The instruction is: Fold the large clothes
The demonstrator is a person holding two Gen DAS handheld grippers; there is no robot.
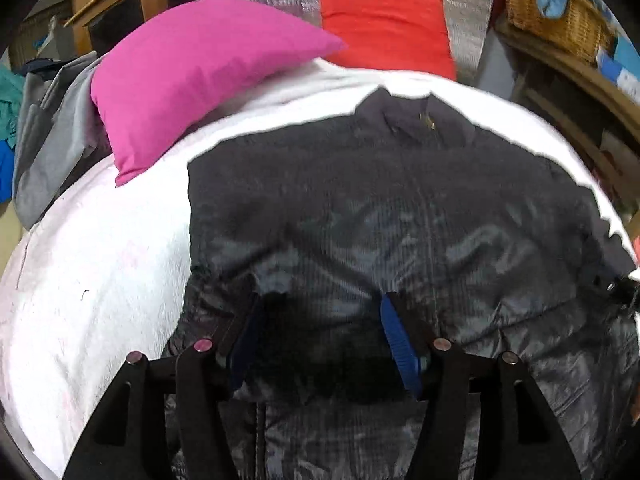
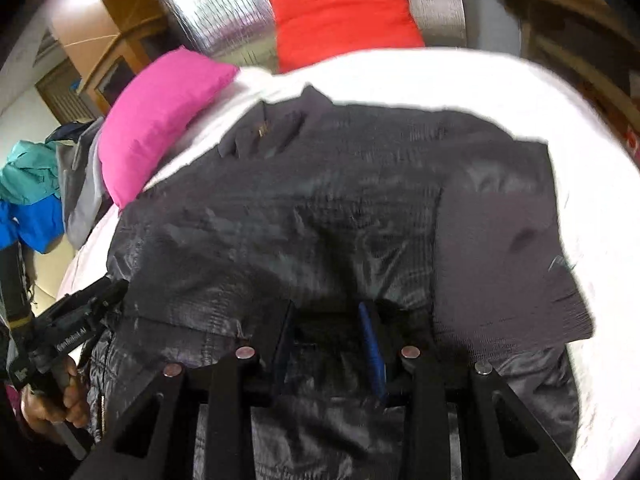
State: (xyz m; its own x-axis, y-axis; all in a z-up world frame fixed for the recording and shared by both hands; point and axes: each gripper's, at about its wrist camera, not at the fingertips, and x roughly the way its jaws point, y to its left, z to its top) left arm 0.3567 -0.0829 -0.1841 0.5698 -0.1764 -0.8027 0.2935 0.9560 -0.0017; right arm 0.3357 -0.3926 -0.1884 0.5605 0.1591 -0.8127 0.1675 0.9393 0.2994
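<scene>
1. Our left gripper (image 1: 324, 300) hangs just over the shiny dark jacket (image 1: 380, 208). Its jaws stand apart, and we see only jacket cloth under the gap. They squeeze nothing.
2. Our right gripper (image 2: 330, 308) hangs over the jacket too. Its jaws are closer together, and we cannot tell if they pinch any cloth.
3. The jacket lies spread on the white bed (image 1: 100, 256), collar (image 1: 416, 120) at the far end.
4. A pink pillow (image 1: 192, 72) and a red pillow (image 1: 384, 28) sit past the collar.
</scene>
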